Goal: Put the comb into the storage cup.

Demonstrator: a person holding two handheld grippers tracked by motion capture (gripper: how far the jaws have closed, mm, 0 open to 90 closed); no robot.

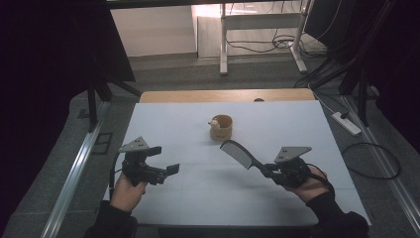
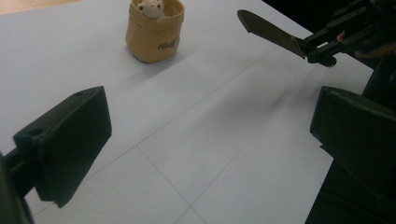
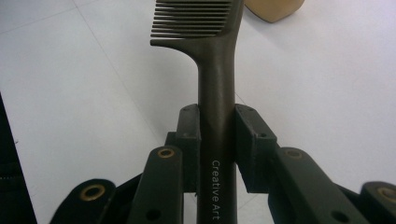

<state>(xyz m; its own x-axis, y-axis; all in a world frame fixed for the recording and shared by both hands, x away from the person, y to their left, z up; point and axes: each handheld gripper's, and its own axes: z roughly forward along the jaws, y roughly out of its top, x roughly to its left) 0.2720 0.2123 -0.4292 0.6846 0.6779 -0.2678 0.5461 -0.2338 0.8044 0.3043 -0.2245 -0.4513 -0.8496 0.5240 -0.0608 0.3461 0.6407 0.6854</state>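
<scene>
Left tool (image 1: 166,171): black body, two blocky matte black jaws, grey three-cornered plate on top, black cable trailing behind. Right tool (image 1: 267,170): same black build, grey three-cornered plate with small holes, brass-ringed pivot screws on the jaw links, black cable. Person: dark long sleeves at both wrists.

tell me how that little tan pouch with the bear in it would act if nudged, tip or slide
The tan pouch looks soft-walled, so it would likely dent before sliding. It sits squat and wide-based, so tipping seems unlikely. It looks light and may skid on the smooth white table.
</scene>
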